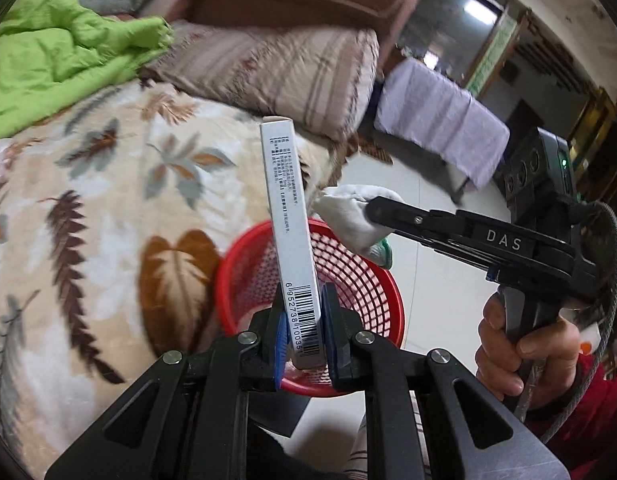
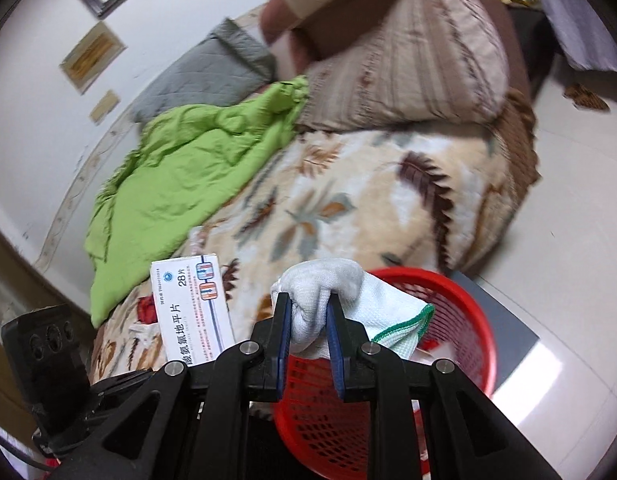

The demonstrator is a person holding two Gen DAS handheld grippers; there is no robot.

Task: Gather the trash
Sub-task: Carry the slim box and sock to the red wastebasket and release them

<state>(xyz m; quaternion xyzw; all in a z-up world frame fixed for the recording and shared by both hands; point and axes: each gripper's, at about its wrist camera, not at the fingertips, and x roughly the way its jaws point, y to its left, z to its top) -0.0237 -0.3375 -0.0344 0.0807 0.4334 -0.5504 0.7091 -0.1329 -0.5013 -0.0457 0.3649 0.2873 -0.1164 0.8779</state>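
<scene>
A: Trash in hand, both sides. Box (image 1: 290, 236) clamped upright at its barcode end in left gripper (image 1: 303, 334), over the near rim of the red basket (image 1: 372, 276). White glove (image 2: 328, 304) with green cuff pinched in right gripper (image 2: 308, 334), bunched between the pads, cuff end hanging over the basket rim.

B: Progress?

A: Picked up, carried to the basket, not yet dropped. Something pale at the basket bottom in the right wrist view, too blurred to name. Left to do, by judgement: release both, then check the bed (image 2: 368, 200) for more.

B: Anything more on the bed?

A: None made out. Only leaf-print blanket (image 1: 108, 208), green quilt (image 2: 180, 160), striped pillow (image 2: 408, 64). Far edge blurred, so not certain.

B: Position against the basket?

A: Box mostly above the opening, tall end leaning toward the bed side. Glove just beside the box, slightly higher. Basket on the floor (image 2: 568, 220), tight against the bed.

B: Risk?

A: Box possibly tipping outward over the rim on release; glove likely falling straight in.
</scene>
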